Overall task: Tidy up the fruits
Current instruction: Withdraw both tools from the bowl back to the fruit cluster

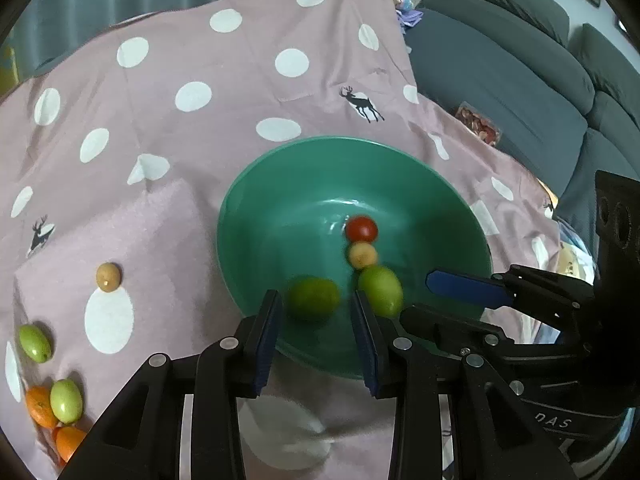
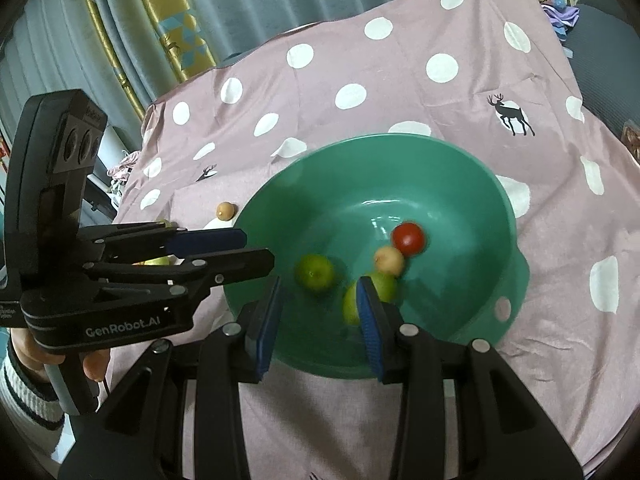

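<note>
Both pairs of blue-padded fingers stand apart over the near rim of the green bowl [image 1: 256,216], and nothing is pinched between either pair. From its own camera the left gripper [image 1: 316,316] frames a blurred green fruit [image 1: 312,298] that lies in the bowl beyond the pads, not touching them. The right gripper [image 2: 320,312] hangs over the same near edge. Its right finger [image 2: 370,320] hides part of a second green fruit [image 2: 374,290]; whether pad and fruit touch I cannot tell, since that spot is smeared.

Four fruits lie in the bowl: the two green ones toward the near side, then a small tan fruit [image 1: 363,255] touching the second green one, and a red tomato [image 1: 361,229] just behind the tan one.

Left of the bowl, on the pink spotted cloth [image 1: 192,152], sits another tan fruit [image 1: 108,277], apart from the rest. Farther left and nearer the camera lie two more green fruits [image 1: 35,342] and some orange ones [image 1: 40,406], bunched at the picture's edge.

Each gripper shows in the other's view, and a hand [image 2: 48,356] in a ribbed sleeve holds the left one. Grey-blue sofa cushions [image 1: 520,80] stand beyond the cloth on the right; curtains [image 2: 120,20] hang behind on the left.
</note>
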Motion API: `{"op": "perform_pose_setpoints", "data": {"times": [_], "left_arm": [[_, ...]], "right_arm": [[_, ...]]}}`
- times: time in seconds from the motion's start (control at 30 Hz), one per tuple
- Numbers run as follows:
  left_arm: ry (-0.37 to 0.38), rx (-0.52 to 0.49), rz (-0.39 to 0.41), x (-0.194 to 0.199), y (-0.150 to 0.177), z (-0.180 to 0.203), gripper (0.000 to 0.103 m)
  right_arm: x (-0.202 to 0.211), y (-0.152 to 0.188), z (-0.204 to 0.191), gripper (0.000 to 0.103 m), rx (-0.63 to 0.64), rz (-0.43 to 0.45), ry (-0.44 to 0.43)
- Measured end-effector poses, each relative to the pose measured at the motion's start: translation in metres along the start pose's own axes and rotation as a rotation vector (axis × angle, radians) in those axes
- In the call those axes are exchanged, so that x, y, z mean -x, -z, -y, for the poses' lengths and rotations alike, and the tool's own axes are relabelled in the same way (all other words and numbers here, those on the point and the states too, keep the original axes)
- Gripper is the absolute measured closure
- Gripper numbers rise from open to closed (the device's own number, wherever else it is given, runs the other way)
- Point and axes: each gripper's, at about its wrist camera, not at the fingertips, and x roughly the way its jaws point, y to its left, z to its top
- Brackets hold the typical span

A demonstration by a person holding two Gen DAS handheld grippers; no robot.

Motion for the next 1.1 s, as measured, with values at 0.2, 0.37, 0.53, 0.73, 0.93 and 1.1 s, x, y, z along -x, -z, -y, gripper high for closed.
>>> {"op": "perform_pose_setpoints", "data": {"times": [0.2,0.37,0.53,0.73,0.93,1.1], "left_arm": [[-0.034,0.016,0.013,0.015,0.008,-0.003,0.036],[-0.054,0.046,0.015,0.029,0.020,-0.011,0.032],[-0.048,0.135,0.007,0.042,0.041,-0.029,0.022],[-0.026,0.404,-0.022,0.053,0.087,-0.083,0.016],[0.091,0.577,0.188,0.111,0.125,-0.128,0.002],[0.069,0.565,0.344,0.157,0.139,-0.134,0.001]], "right_arm": [[0.009,0.000,-0.003,0.062,-0.015,0.017,-0.009],[0.016,0.003,-0.008,0.057,-0.025,0.021,-0.017],[0.022,0.008,-0.019,0.049,-0.018,0.021,-0.029],[0.025,0.013,-0.040,0.048,0.020,0.004,-0.053],[0.023,0.017,-0.070,0.048,0.077,-0.018,-0.096],[0.018,0.020,-0.092,0.048,0.113,-0.033,-0.140]]}}
